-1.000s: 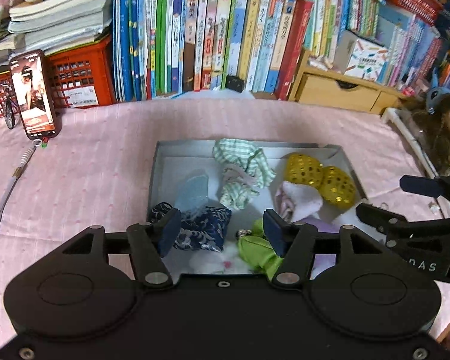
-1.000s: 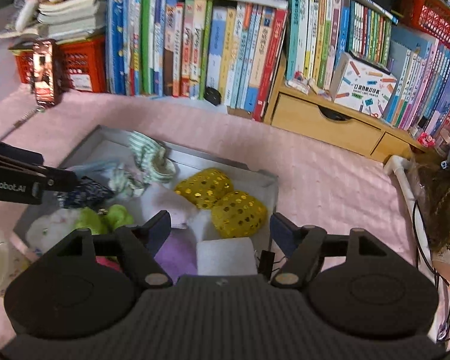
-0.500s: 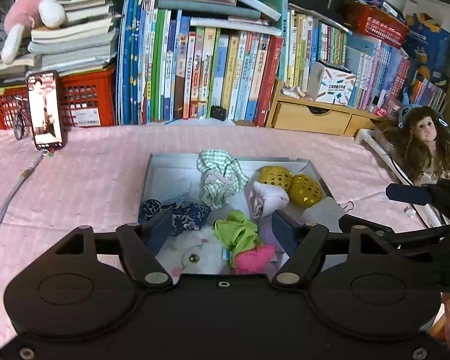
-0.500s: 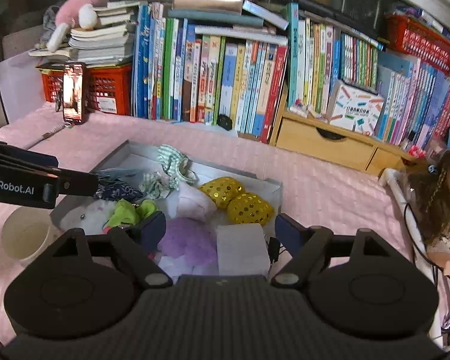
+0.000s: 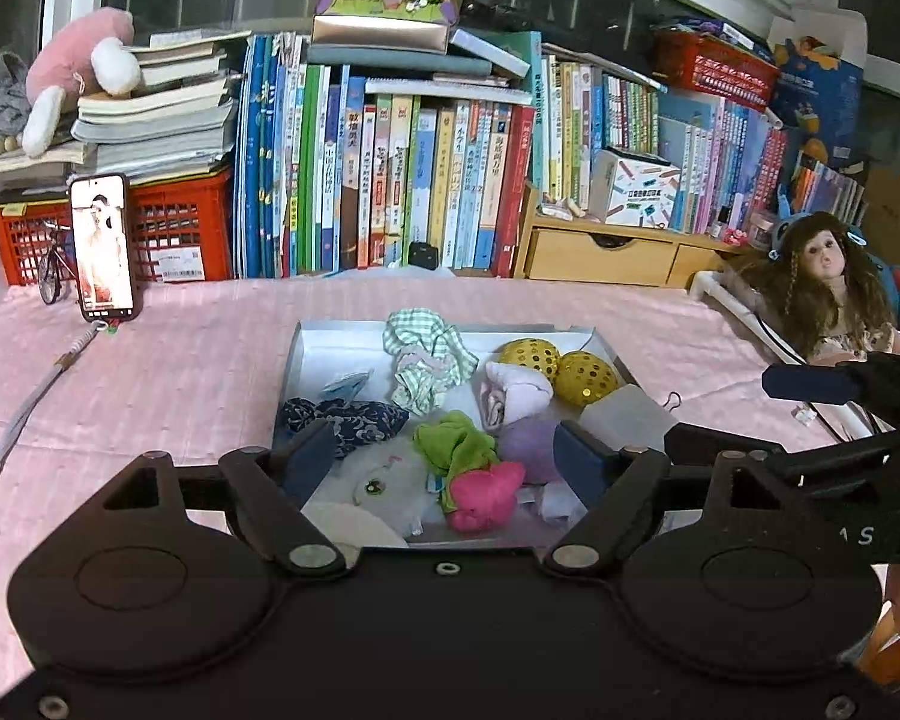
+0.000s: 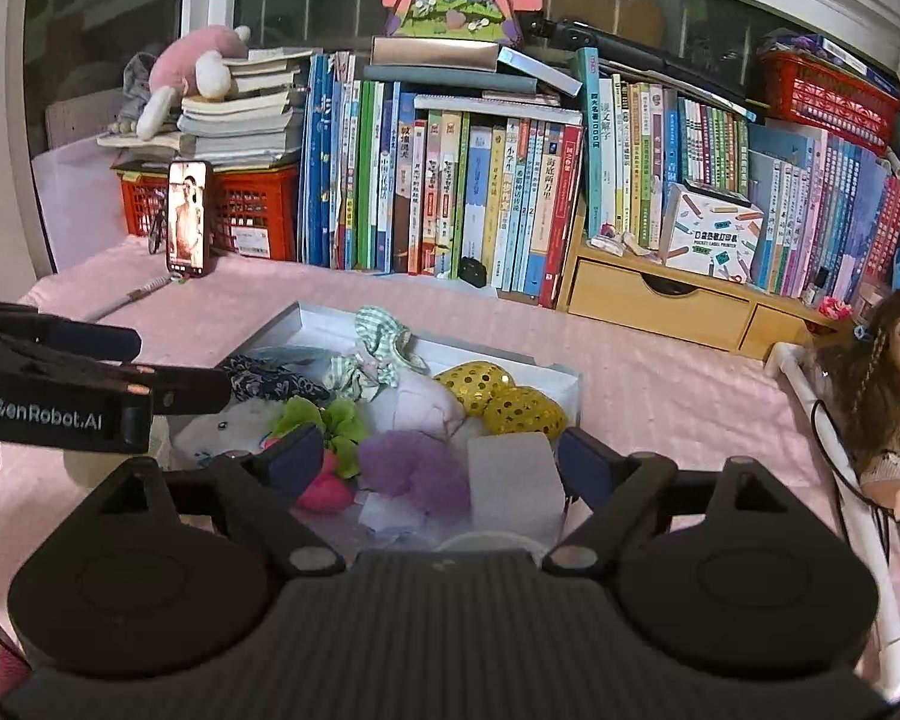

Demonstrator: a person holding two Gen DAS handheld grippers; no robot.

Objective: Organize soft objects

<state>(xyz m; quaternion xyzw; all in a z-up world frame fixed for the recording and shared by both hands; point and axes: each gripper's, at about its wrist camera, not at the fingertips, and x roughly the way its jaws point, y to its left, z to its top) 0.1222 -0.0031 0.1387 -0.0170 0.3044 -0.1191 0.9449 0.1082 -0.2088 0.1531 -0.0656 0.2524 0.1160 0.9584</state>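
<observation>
A grey tray [image 5: 297,360] on the pink cloth holds several soft things: a green checked cloth [image 5: 423,354], two yellow sequin balls [image 5: 585,378], a dark blue patterned cloth [image 5: 354,417], a green cloth [image 5: 456,444], a pink toy [image 5: 486,495], a purple puff [image 6: 414,468] and a white sponge block [image 6: 513,480]. My left gripper [image 5: 447,459] is open and empty, held above the tray's near edge. My right gripper [image 6: 435,459] is open and empty, above the tray's near right corner [image 6: 573,387].
A row of books [image 5: 390,168] and red crates [image 5: 168,228] line the back. A phone [image 5: 102,246] stands at back left with a cord [image 5: 24,408] trailing forward. A doll [image 5: 828,288] sits at right beside a wooden drawer unit [image 5: 600,255].
Both grippers have risen and pulled back from the tray, so more of the room shows. Both stay open and empty. The tray's contents have not moved.
</observation>
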